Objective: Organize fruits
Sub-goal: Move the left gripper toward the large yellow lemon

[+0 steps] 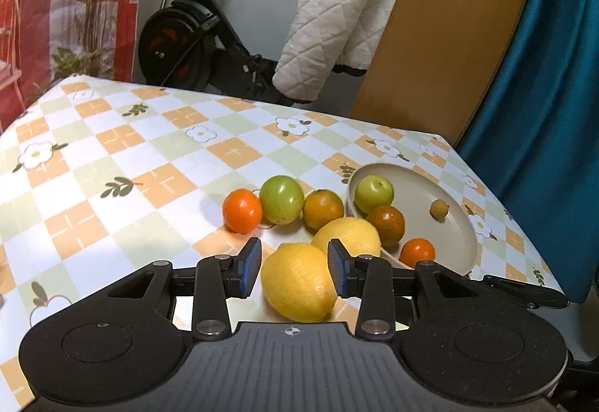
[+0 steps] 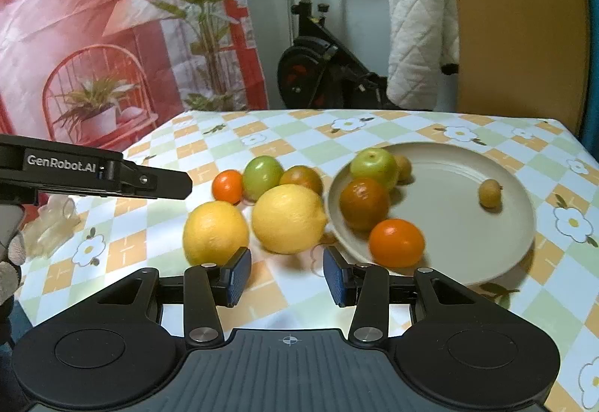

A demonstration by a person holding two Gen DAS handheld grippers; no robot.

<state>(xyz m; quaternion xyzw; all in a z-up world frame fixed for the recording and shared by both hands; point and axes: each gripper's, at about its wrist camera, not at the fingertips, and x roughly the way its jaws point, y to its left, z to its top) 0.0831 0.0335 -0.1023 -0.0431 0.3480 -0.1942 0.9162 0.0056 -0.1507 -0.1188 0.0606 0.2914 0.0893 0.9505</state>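
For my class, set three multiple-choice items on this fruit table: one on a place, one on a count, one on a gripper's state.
1. Where is the small tan fruit?
A. on the cloth
B. on the plate
C. in a gripper

2. How many lemons are there?
A. one
B. two
C. four

3. The right gripper is
A. open and empty
B. shut on a lemon
C. shut on an orange

Answers:
1 B, it sits alone on the plate's bare right side.
2 B, the near lemon and far lemon lie side by side.
3 A, cloth shows between its pads.
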